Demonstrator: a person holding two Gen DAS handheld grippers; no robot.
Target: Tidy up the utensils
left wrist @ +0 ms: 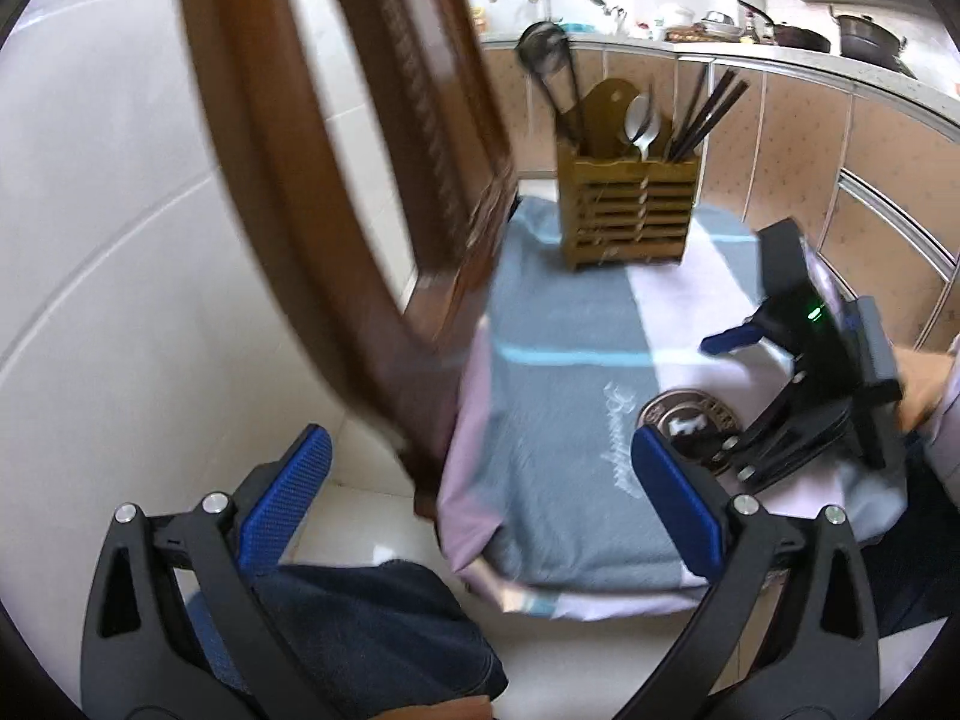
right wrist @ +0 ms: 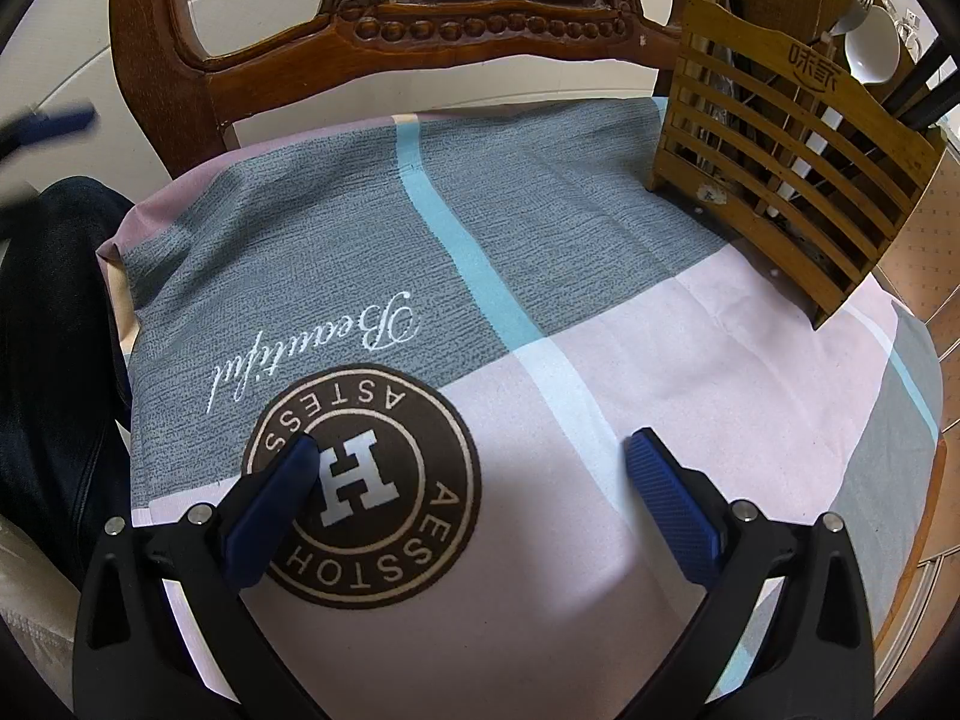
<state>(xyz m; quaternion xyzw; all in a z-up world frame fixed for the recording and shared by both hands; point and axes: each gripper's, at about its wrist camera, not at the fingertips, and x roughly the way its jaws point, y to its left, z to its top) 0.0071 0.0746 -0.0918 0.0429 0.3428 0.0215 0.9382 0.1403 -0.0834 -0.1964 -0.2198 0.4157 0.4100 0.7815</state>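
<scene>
Near the front edge of the cushion [right wrist: 540,360], short of the wooden utensil holder [right wrist: 798,180]: right tool [right wrist: 471,495] spread wide and empty, blue pads low over the round brown emblem [right wrist: 384,540]. Left tool [left wrist: 480,498] likewise wide open with nothing held, off the cushion's left edge, over a dark trouser leg [left wrist: 372,630] and pale floor tile. Holder upright at the far end of the cushion, already loaded: dark ladle [left wrist: 543,54] in its left compartment, spoons [left wrist: 641,120] in the middle, dark chopsticks [left wrist: 708,114] on the right. No loose utensil visible anywhere on the cloth in front of the holder, so sorting judged finished or close to it; nothing obvious left to pick up. Behind and to the left of the holder, carved chair back [right wrist: 480,18]. Beyond the holder, a counter [left wrist: 780,60] with pans and bottles, blurred. Nothing between either tool and the holder; only the chair back crowding its left side.
</scene>
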